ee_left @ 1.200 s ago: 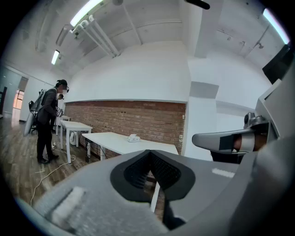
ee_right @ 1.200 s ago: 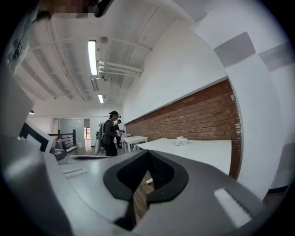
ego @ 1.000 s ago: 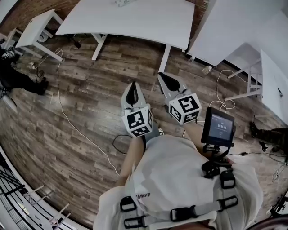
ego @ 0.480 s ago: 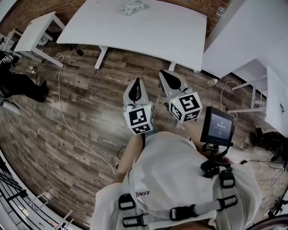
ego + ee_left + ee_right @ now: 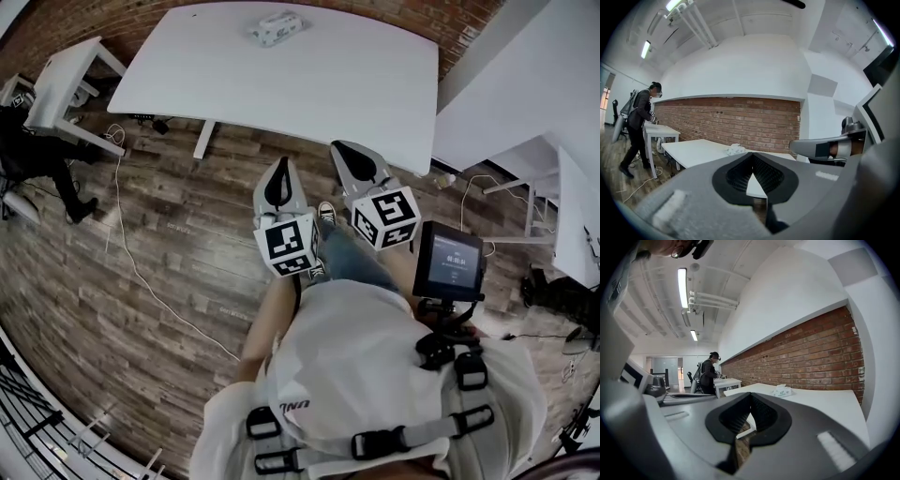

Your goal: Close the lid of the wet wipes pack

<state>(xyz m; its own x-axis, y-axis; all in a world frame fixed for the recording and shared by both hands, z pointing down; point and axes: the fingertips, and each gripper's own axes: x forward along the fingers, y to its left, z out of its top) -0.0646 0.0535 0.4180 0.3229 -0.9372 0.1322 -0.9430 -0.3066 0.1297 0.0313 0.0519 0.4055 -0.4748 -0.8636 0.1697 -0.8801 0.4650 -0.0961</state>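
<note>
White wet wipes pack (image 5: 278,26) lay far across table (image 5: 366,80), ahead of left gripper (image 5: 277,173); it and right gripper (image 5: 350,155) closed, empty.

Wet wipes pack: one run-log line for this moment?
wet wipes pack: on white table, untouched | lid: too small to tell | left gripper: shut, empty | right gripper: shut, empty

We see a wide white rectangular table (image 5: 309,84) on white legs, standing on a dark wood-plank floor (image 5: 159,300). Toward its far edge a small white soft wet wipes pack (image 5: 278,27) lies flat on the tabletop. To the table's left, a thin white cable (image 5: 141,272) trails across the floor planks.
</note>
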